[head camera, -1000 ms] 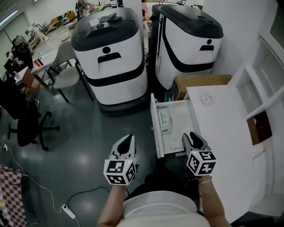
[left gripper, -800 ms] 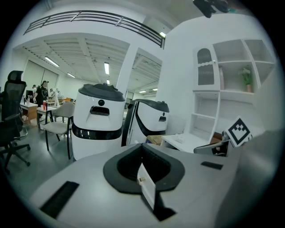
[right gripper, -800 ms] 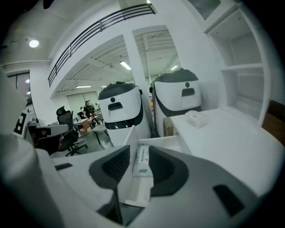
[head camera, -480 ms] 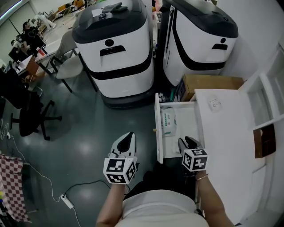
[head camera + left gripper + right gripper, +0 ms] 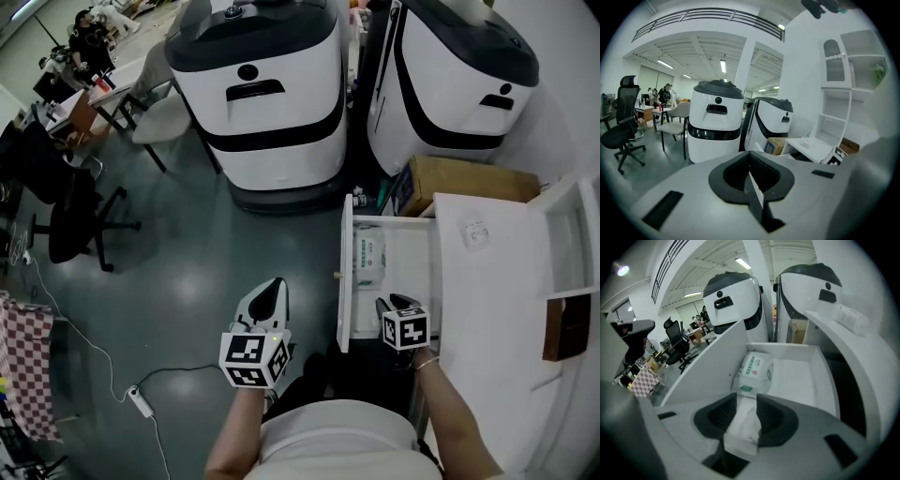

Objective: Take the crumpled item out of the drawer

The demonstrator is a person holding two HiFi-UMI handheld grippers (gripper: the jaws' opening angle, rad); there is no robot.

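- The crumpled tissue lies on the bottom of the open drawer, at its near end, between the jaws of the right tongs.
- Those jaws stand apart around it (it sits closer to the right-hand one).
- A green-printed tissue pack lies farther in.
- The left tongs, jaws together and empty, hang over the grey floor beside the drawer.

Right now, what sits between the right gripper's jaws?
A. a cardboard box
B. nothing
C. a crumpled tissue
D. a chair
C: the right gripper's own view shows a crumpled white tissue between the parted jaws of the right gripper, down in the drawer.
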